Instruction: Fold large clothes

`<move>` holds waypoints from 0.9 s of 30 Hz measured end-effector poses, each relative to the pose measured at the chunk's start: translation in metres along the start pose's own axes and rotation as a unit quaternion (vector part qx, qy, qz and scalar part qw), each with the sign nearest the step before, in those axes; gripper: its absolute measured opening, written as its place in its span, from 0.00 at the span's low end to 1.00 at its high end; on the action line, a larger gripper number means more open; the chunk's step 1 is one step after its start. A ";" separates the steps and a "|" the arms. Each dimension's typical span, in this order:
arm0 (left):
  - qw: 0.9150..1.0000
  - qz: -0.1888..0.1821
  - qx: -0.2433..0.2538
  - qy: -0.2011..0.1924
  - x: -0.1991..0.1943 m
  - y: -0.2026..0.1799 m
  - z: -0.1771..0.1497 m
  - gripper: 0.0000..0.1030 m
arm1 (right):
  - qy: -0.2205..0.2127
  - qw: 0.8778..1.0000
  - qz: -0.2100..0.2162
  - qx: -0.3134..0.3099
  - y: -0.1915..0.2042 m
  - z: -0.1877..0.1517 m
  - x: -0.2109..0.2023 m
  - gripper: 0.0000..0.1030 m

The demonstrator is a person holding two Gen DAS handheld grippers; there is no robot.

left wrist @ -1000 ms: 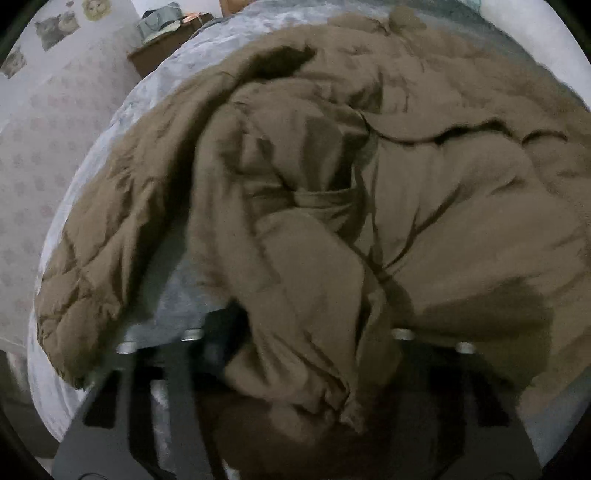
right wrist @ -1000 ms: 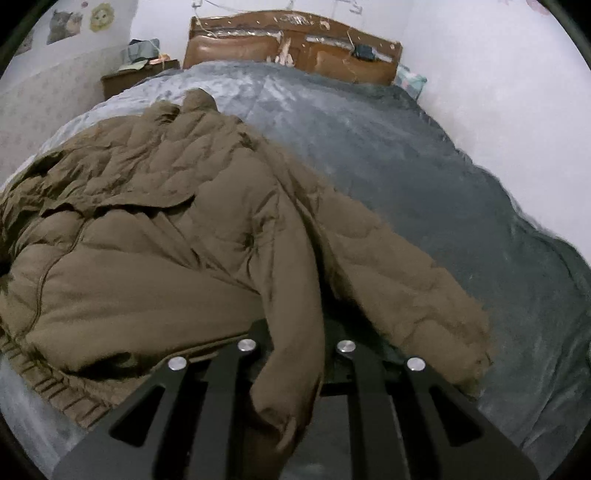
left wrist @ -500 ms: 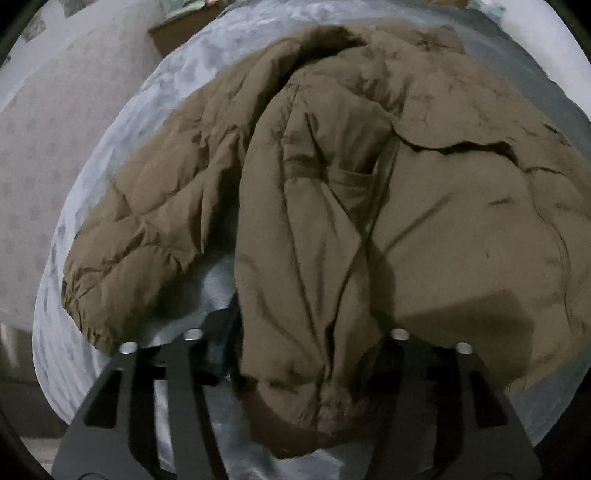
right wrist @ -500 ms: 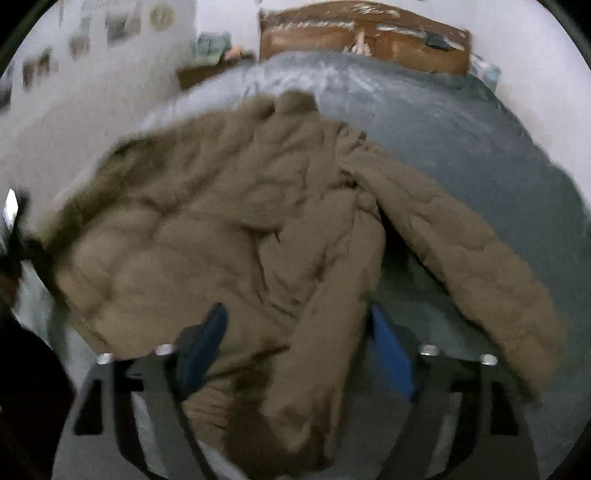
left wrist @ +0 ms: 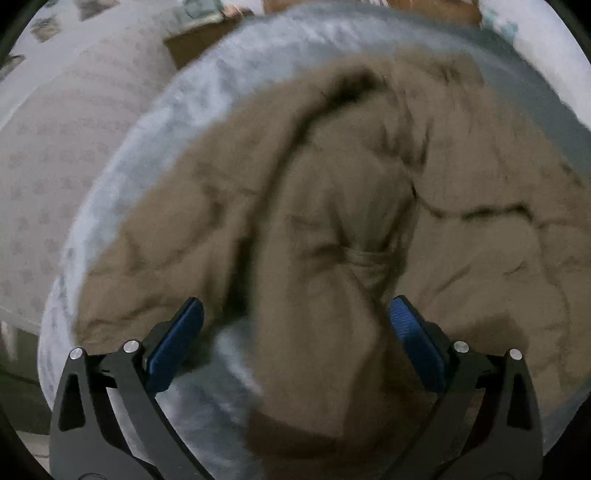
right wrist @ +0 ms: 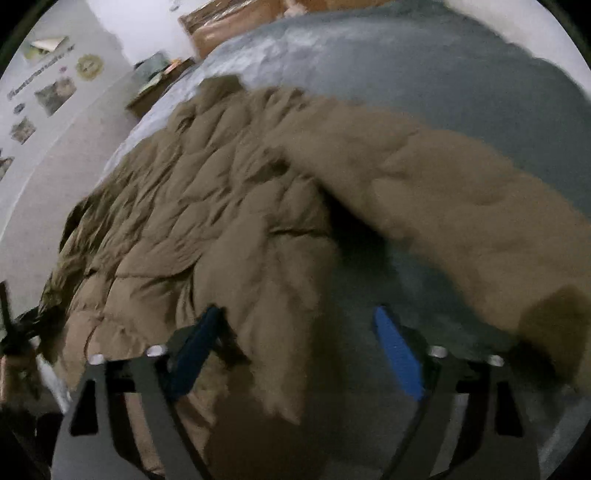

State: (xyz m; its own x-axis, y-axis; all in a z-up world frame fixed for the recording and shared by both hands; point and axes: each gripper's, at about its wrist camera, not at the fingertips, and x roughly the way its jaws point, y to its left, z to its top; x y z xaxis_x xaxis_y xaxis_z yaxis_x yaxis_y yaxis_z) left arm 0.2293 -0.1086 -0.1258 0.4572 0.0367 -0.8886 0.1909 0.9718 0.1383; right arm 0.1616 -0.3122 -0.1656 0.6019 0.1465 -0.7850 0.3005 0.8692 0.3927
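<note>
While both tongs (left wrist: 295,339) (right wrist: 299,350) gape, right closing, jacket (left wrist: 332,240) sleeves lie unpinched between.

The jacket (left wrist: 369,221) lies spread on the bed (left wrist: 155,155), near the bed's foot edge. One sleeve (left wrist: 325,332) lies folded over the jacket's body and runs down between the wide-apart fingers of the left gripper (left wrist: 295,339). The other sleeve (right wrist: 443,199) stretches away to the right across the bedcover. A nightstand (right wrist: 159,85) stands left of the bed, probably beside the headboard (right wrist: 229,22) behind.
</note>
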 end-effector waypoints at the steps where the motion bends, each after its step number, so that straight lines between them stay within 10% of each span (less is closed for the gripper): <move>1: 0.999 -0.010 0.007 0.030 0.023 -0.016 0.003 0.97 | 0.006 1.000 -0.018 -0.013 0.002 -0.001 0.006 0.18; 11: 0.996 -0.031 0.052 0.059 0.043 -0.091 0.002 0.96 | -0.096 0.972 -0.203 -0.067 0.000 0.004 -0.036 0.07; 22: 0.991 -0.084 0.083 0.060 0.031 -0.119 -0.020 0.94 | -0.191 0.944 -0.263 -0.050 -0.013 -0.009 -0.106 0.08; 24: 0.993 -0.071 0.063 0.063 0.039 -0.105 -0.018 0.85 | -0.160 0.956 -0.238 -0.066 -0.012 -0.018 -0.096 0.21; 25: 0.994 -0.069 0.051 0.064 0.044 -0.100 -0.015 0.75 | -0.149 0.962 -0.215 -0.071 -0.011 -0.024 -0.093 0.53; 27: 0.997 -0.053 0.027 0.057 0.046 -0.079 -0.012 0.62 | -0.117 0.967 -0.205 -0.095 -0.002 -0.037 -0.082 0.74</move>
State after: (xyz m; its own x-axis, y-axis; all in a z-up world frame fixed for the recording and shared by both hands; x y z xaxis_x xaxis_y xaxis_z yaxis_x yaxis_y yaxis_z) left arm 0.2244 -0.1808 -0.1830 0.3299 -0.0369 -0.9433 0.2819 0.9575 0.0612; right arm 0.0844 -0.3084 -0.1200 0.6188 -0.3201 -0.7174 0.4210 0.9061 -0.0412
